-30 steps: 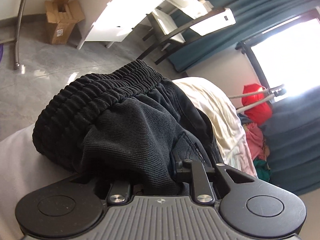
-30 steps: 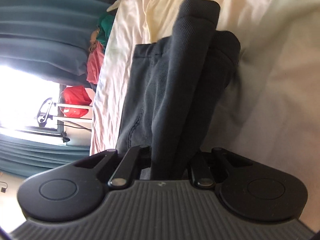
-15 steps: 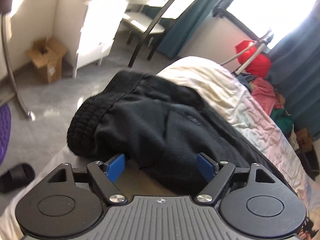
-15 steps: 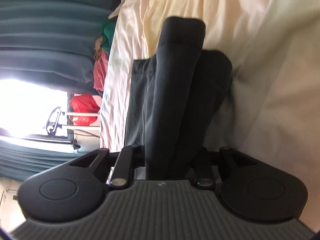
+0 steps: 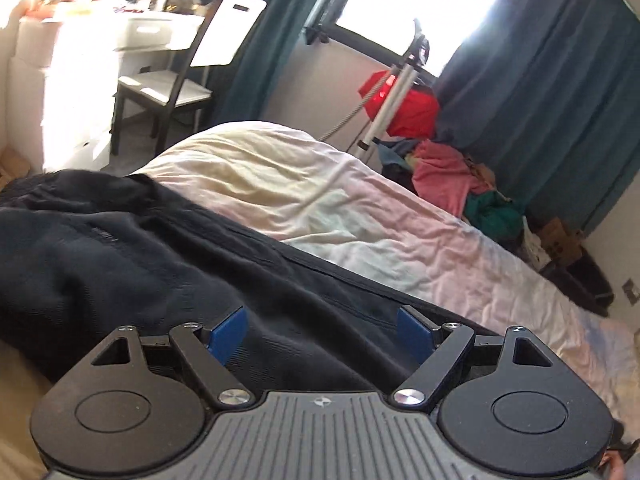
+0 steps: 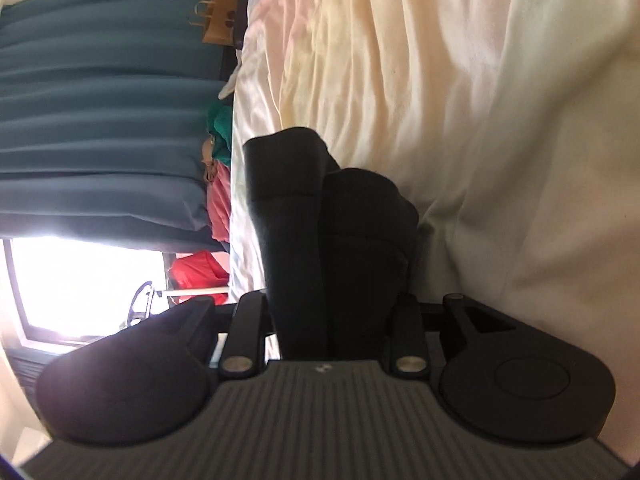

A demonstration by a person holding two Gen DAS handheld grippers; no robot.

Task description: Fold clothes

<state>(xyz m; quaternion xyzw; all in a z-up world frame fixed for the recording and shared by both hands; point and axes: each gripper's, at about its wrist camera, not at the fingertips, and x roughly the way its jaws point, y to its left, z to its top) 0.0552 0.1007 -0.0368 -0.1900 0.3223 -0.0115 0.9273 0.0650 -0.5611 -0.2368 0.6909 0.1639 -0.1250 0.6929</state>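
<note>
Black trousers (image 5: 132, 264) lie across the bed (image 5: 320, 204) in the left wrist view, the waistband end at the far left. My left gripper (image 5: 322, 334) is open and empty just above the cloth, its blue pads (image 5: 228, 334) spread wide. In the right wrist view my right gripper (image 6: 330, 320) is shut on the trousers' leg ends (image 6: 320, 232), which stick out forward between the fingers over the pale sheet (image 6: 480, 100). The right fingertips are hidden by the cloth.
A pile of red, pink and green clothes (image 5: 444, 172) lies past the bed by the teal curtains (image 5: 532, 72). A metal stand (image 5: 392, 104) rises by the window. A chair (image 5: 180, 80) and white desk (image 5: 120, 36) stand at the left. A paper bag (image 6: 218, 20) sits by the bed.
My left gripper has let go of the trousers' waistband, opened wide and swung toward the window. My right gripper keeps its hold and has pulled the leg ends farther along the bed.
</note>
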